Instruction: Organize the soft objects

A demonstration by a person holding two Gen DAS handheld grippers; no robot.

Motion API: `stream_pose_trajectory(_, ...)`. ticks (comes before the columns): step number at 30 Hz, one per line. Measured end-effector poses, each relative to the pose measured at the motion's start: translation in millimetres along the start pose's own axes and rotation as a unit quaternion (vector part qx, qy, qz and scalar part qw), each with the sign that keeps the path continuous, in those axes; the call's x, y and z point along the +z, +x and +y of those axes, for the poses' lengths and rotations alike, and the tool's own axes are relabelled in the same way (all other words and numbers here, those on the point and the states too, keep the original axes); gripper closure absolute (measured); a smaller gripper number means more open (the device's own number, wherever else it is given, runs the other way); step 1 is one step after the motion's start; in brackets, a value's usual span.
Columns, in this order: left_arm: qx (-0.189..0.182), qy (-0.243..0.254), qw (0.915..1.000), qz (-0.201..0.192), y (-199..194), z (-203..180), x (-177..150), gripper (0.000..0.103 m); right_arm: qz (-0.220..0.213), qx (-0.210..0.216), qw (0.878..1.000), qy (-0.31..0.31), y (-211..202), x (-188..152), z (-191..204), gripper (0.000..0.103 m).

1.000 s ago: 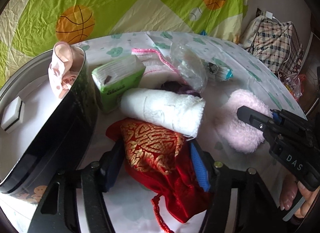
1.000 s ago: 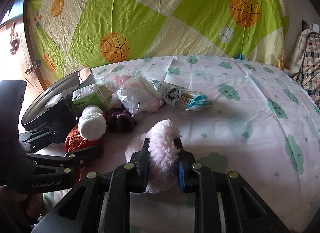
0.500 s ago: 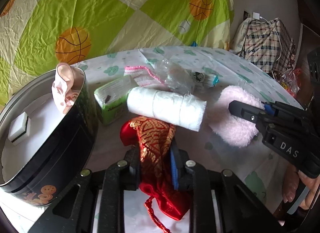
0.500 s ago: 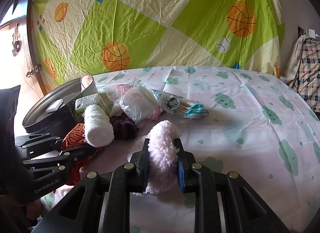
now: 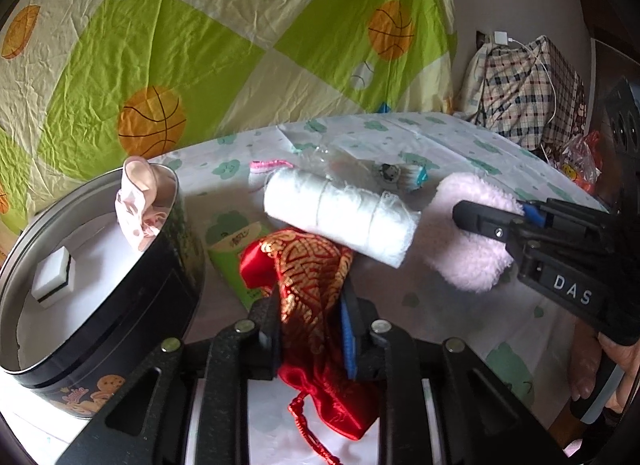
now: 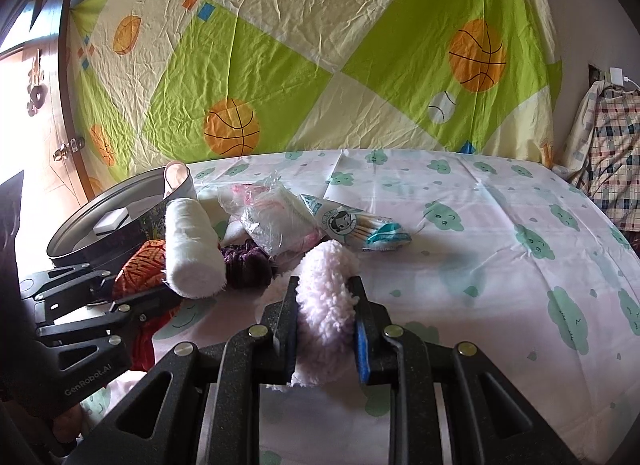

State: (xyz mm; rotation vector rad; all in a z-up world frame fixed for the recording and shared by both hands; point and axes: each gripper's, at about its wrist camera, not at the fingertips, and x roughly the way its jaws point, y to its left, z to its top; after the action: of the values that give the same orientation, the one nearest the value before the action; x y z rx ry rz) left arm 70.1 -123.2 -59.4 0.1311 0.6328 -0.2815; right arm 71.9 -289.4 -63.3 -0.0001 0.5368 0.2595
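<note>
Covering the bed: white sheet (image 6: pixel 460 265) with green clouds.
Back wall: basketball-print cloth (image 6: pixel 320 65).
Left gripper (image 5: pixel 310 305): clamped on red pouch (image 5: pixel 308 277).
Right gripper (image 6: pixel 325 313): clamped on pink fluffy pad (image 6: pixel 326 289).

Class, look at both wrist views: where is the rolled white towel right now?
The rolled white towel lies mid-frame in the left wrist view, resting on the red pouch and beside the pink fluffy item; in the right wrist view it sits left of centre, against the purple scrunchie.

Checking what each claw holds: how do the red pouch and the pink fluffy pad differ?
The red pouch is shiny satin with gold patterning and a drawstring; the pink fluffy pad is plain, matte fleece. The pouch hangs crumpled in the left claw; the pad bulges in the right claw. Both are soft and pinched.
</note>
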Motion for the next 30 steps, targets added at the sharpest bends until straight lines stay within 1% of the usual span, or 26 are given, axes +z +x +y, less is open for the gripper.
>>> stream_pose_trajectory(3,-0.001,-0.003,1.0,-0.005,-2.4,0.8,-1.8,0.082,-0.005,-0.001,1.0,0.002,-1.5,-0.4,-0.6,0.079)
stream_pose_trajectory(7,-0.014,-0.019,0.9992,-0.033,-11.5,6.9,-4.2,0.082,-0.006,-0.001,1.0,0.002,-1.8,-0.4,-0.9,0.079)
stream_pose_trajectory(9,-0.012,-0.01,0.9998,-0.008,-3.7,4.1,-3.3,0.082,-0.005,-0.001,1.0,0.003,-2.1,-0.9,-1.0,0.079)
stream_pose_trajectory(11,-0.021,0.008,0.9997,0.01,1.9,-3.0,-1.6,0.082,-0.005,-0.001,1.0,0.003,-2.4,-1.0,-0.7,0.079)
stream_pose_trajectory(12,-0.028,0.018,0.9993,0.014,2.4,-6.6,-2.0,0.082,-0.004,-0.001,1.0,0.003,-2.5,-1.1,-0.8,0.079)
stream_pose_trajectory(15,-0.029,0.031,0.9991,0.007,-0.9,-11.3,-2.8,0.082,-0.006,-0.001,1.0,0.004,-2.4,-0.7,-1.5,0.079)
stream_pose_trajectory(18,-0.027,0.016,0.9995,0.003,-2.6,-7.6,-2.4,0.082,-0.01,-0.001,1.0,0.004,-3.7,-1.1,-1.5,0.079)
stream_pose_trajectory(22,-0.03,-0.012,0.9992,-0.025,-11.2,2.6,-3.0,0.082,-0.014,0.0,1.0,0.004,-4.8,-1.2,-1.4,0.079)
stream_pose_trajectory(26,-0.025,-0.03,0.9988,-0.031,-12.5,9.0,-2.2,0.082,-0.014,0.0,1.0,0.005,-5.1,-0.8,-1.7,0.079)
stream_pose_trajectory(30,-0.02,-0.037,0.9984,-0.038,-14.2,11.5,-2.1,0.082,-0.019,-0.001,1.0,0.005,-6.2,-0.9,-2.3,0.079)
